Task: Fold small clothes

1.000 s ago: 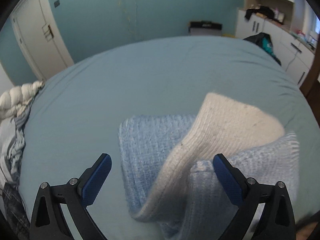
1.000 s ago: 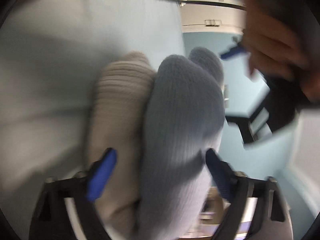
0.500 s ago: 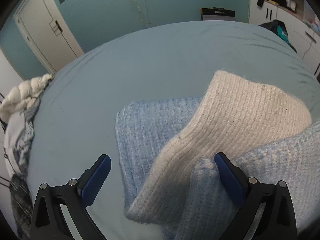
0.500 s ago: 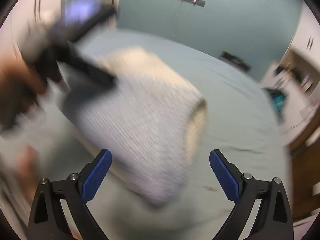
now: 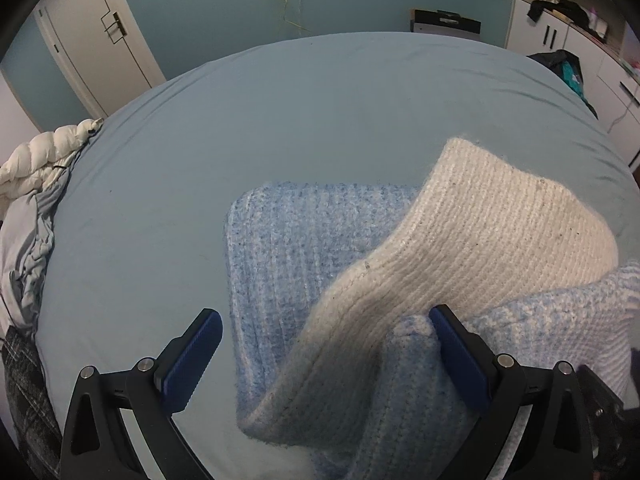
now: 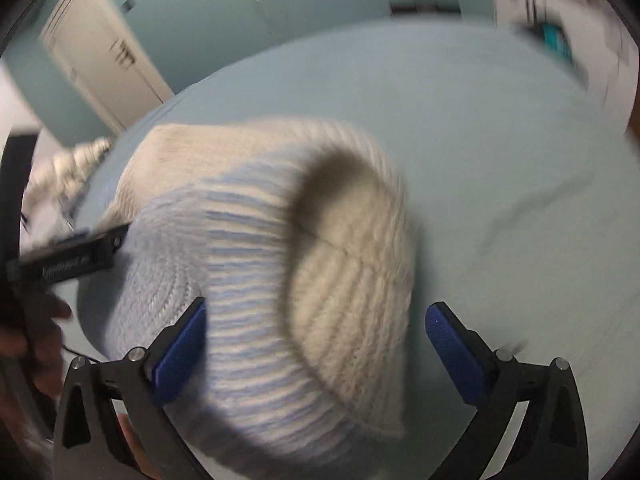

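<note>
1. The left gripper (image 5: 326, 350) has its blue pads (image 5: 192, 358) spread wide. The right-hand pad touches a raised fold of the knitted socks (image 5: 500, 224); the other pad stands clear over bare sheet. Nothing is pinched.
2. The right gripper (image 6: 316, 346) has its fingers (image 6: 450, 342) spread as wide as they go; its jaws have just been opening. The bundle's rolled end lies between them, against or just behind the left-hand pad, I cannot tell which, and clear of the right-hand one.
3. The socks are a fuzzy cream and pale blue pair. From the left wrist, the cream part drapes diagonally over a flat blue part, with more blue humped up at the near edge.
4. From the right wrist, which is blurred, the bundle's end shows a cream cuff (image 6: 352, 248) curled round a dark opening, with blue-and-white ribbing wrapping it.
5. The bundle lies on the bed (image 5: 320, 112), toward its near edge and right of the middle, on a light blue sheet.
6. A white quilted duvet (image 5: 44, 156) is bunched at the bed's left edge.
7. Beyond the far edge stand a teal wall and a white door (image 5: 96, 36); white cabinets (image 5: 560, 36) line the far right corner.
8. The left gripper's black frame and the hand (image 6: 28, 332) holding it show at the left of the right wrist view.
</note>
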A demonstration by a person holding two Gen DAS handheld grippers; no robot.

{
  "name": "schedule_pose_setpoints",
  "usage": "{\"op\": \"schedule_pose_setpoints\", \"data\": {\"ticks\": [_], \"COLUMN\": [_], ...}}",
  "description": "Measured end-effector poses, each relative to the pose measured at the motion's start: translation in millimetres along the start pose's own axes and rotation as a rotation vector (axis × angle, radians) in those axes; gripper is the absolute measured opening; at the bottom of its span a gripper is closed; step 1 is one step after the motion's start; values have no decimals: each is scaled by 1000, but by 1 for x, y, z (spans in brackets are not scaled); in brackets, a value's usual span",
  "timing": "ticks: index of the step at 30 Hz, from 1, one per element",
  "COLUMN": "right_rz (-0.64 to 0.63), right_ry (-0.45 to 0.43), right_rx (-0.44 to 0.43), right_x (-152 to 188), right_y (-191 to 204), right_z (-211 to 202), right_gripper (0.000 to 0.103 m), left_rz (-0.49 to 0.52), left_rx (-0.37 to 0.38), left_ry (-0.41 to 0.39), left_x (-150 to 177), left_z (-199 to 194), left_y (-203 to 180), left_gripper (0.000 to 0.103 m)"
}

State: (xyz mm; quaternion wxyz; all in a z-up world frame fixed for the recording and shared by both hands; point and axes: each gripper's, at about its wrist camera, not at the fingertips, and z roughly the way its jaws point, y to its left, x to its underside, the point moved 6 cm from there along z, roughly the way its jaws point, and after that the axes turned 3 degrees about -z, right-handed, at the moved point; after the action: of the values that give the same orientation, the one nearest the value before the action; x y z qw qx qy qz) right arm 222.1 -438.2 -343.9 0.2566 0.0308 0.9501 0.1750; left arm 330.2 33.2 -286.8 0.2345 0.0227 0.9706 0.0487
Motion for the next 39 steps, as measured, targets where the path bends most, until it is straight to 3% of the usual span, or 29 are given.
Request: {"op": "schedule_pose_setpoints", "data": {"ticks": [3, 8, 13, 16, 19, 22, 26, 30, 33, 36, 39], "right_rz": [40, 84, 206, 217, 206, 142, 110, 168, 147, 106, 113], "right_ry": [-3, 0, 104, -17, -80, 68, 15, 117, 17, -62, -110], "right_rx": [-66, -103, -180, -215, -177, -75, -126, -192, -273, -267, -264], "right_x": [13, 17, 27, 22, 17, 29, 33, 29, 27, 33, 45], "right_y": [-7, -12, -22, -16, -17, -11, -13, -20, -31, -56, -88], "right_z": [4, -5, -20, -42, -49, -11, -4, -19, -61, -96, -104], "right_gripper": [102, 102, 102, 102, 102, 102, 102, 102, 102, 102, 102], "left_rz": [3, -30, 35, 98, 158, 136, 115, 110, 117, 103, 71], "left_rx": [-10, 11, 5, 6, -42, -34, 1, 27, 48, 55, 24], "left_ry": [-5, -39, -143, -195, -119, -44, -22, -57, -85, -142, -181], "left_x": [2, 6, 6, 12, 22, 26, 24, 19, 18, 15, 11], "left_z": [5, -12, -63, -82, -60, -35, -29, -40, -56, -75, -83], "left_y": [-2, -2, -6, -14, -22, -24, -21, -10, 5, 18, 35], "left_gripper": [103, 103, 103, 103, 103, 103, 103, 103, 103, 103, 103]}}
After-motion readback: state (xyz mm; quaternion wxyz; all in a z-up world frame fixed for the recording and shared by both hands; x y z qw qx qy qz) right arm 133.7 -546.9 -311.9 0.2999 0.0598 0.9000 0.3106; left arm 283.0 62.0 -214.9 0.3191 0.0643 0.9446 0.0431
